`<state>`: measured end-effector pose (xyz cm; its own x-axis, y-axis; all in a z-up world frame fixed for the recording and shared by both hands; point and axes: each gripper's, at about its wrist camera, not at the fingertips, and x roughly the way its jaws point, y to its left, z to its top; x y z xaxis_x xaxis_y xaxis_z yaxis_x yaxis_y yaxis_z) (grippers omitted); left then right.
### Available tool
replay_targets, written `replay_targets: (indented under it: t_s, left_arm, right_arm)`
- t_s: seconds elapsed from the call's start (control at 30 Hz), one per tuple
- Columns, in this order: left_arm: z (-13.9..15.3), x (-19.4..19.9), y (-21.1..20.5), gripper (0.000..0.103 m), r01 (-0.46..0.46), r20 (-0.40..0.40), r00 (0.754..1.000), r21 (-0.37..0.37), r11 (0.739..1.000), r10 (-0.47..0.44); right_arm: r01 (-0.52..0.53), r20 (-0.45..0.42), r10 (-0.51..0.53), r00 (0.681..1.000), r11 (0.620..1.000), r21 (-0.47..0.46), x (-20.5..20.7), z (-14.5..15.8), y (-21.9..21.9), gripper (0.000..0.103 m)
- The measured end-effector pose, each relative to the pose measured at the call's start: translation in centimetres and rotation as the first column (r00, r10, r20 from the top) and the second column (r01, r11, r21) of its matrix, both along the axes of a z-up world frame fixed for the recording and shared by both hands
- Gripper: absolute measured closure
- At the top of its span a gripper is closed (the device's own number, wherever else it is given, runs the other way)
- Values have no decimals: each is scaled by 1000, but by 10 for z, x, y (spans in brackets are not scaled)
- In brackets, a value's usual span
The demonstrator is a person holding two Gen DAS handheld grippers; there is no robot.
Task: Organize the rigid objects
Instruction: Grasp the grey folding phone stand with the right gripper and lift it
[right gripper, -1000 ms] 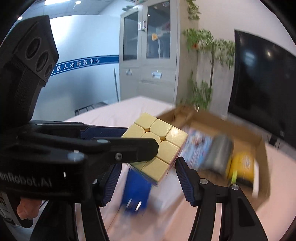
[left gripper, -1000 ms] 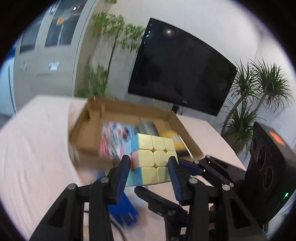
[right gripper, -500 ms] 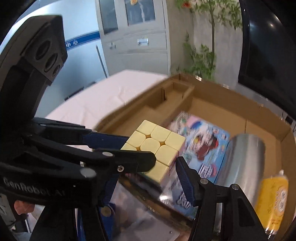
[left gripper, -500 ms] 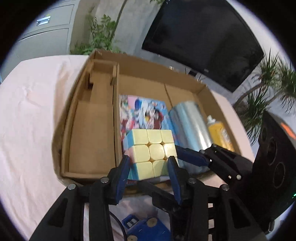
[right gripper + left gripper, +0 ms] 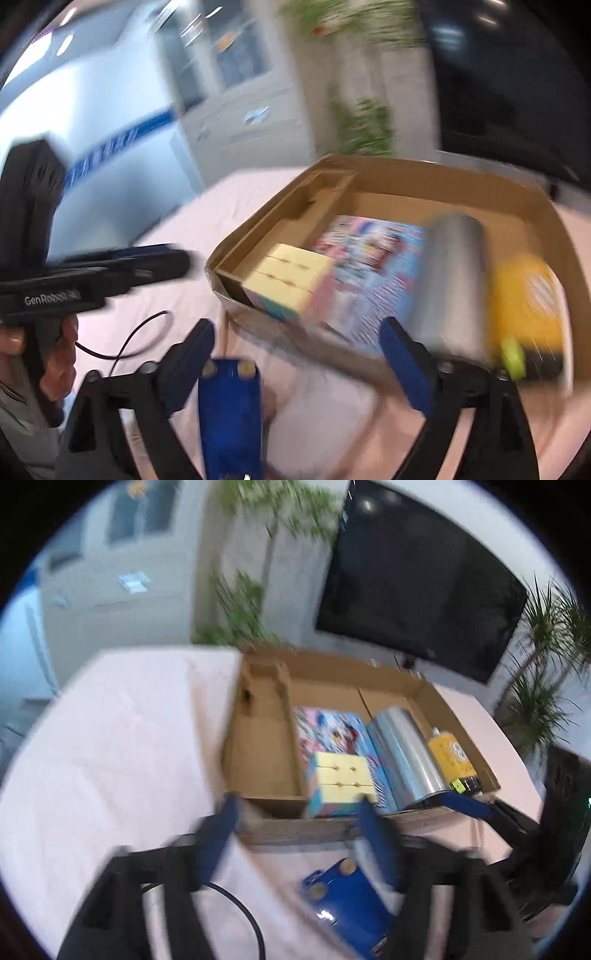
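Note:
A pastel cube (image 5: 341,782) (image 5: 288,280) rests inside the cardboard box (image 5: 266,830) (image 5: 406,173), near its front wall and against a colourful booklet (image 5: 332,731) (image 5: 373,258). My left gripper (image 5: 299,827) hangs in front of the box with its jaws opening wide and no pad on the cube. My right gripper (image 5: 299,354) is likewise opening, back from the front wall, nothing between its fingers. Both views are motion-blurred.
In the box, right of the booklet, lie a silver cylinder (image 5: 406,753) (image 5: 454,273) and a yellow bottle (image 5: 450,760) (image 5: 524,299). A blue block (image 5: 347,897) (image 5: 229,402) and a black cable (image 5: 240,923) lie on the pink tablecloth (image 5: 110,757) before the box.
Both grippers held the cube together over the box; now their jaws have spread and pulled back, and the cube lies in the box.

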<state>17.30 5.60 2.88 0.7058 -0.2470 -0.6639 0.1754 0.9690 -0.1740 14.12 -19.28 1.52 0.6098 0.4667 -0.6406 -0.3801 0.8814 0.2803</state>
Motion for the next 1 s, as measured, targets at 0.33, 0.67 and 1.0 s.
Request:
replay_targets:
  t_s: [0.33,0.67,1.0]
  left_arm:
    - [-34,-92,0,13,-172,7,985,48,984,172]
    - [-38,-116,-15,14,-152,-30,988,-15,988,152]
    - [-45,-106,-28,14,-122,-47,992,-67,990,119]
  right_arm:
    - [133,-315,-135,939,991,-29,-18,-89,-14,44]
    - [75,-204,-101,974,988,-132,-24,-78,25,52]
    - [12,-244,-25,969,999,-52,-75,-76,-1,74]
